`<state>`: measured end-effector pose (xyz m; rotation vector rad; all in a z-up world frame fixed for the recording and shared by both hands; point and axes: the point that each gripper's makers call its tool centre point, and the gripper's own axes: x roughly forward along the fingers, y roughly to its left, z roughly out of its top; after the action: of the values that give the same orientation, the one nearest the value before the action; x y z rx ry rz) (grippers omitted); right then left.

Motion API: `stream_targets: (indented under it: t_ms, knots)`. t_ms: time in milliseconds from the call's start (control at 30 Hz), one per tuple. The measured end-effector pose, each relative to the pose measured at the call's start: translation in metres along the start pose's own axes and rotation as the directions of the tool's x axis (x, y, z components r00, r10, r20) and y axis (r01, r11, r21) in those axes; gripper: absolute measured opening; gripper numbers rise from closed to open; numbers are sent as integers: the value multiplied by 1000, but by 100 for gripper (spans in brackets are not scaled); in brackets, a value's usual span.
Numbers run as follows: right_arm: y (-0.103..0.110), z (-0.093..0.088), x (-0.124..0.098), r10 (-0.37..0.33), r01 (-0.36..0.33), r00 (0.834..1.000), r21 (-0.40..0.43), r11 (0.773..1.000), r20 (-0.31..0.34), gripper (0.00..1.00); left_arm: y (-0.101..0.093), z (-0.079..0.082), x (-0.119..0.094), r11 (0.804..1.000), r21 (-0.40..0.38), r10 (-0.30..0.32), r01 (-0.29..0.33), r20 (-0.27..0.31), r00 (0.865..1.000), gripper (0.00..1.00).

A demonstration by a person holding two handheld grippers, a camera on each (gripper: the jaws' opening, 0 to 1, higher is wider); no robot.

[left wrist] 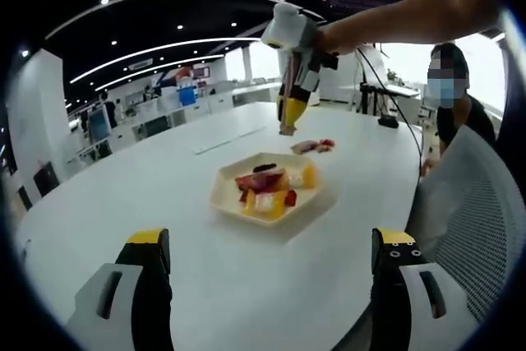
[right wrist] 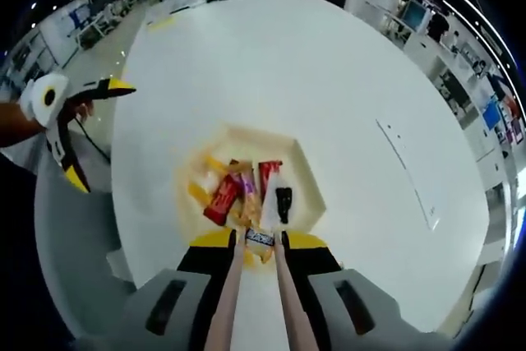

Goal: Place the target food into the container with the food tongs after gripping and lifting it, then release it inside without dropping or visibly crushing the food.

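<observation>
**Tongs carrying a wrapped snack above the hexagonal tray.**

The right gripper [right wrist: 259, 246] presses a pair of food tongs [right wrist: 256, 293] together; their tips pinch a small dark wrapped snack [right wrist: 260, 238], lifted over the near edge of the cream hexagonal tray [right wrist: 306, 172], which holds red, yellow and white packets. In the left gripper view, the left gripper [left wrist: 271, 256] has its jaws spread wide with nothing between them, low over the white table [left wrist: 148, 195] and short of the tray; the right gripper hangs above the far side, near a few loose snacks [left wrist: 315, 145] on the table. Judged best practice: keep squeeze steady and light, lower until the snack nearly rests among the packets, then ease the tongs apart slowly.
</observation>
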<state>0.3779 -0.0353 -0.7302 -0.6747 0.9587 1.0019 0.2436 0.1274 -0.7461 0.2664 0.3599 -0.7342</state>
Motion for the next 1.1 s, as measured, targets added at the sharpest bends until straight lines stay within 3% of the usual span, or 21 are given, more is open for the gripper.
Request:
stream_targets:
  t_ms: [633,1100]
  knots:
    - [27,14,16,29,-30,999,-56,998,-26,21,0,0,-1,1000,12,3,-3,-2,1000,99]
    - [22,17,16,32,-33,999,-116,993,-8,25,1,1,-1,1000,1,5,-5,7,1000,99]
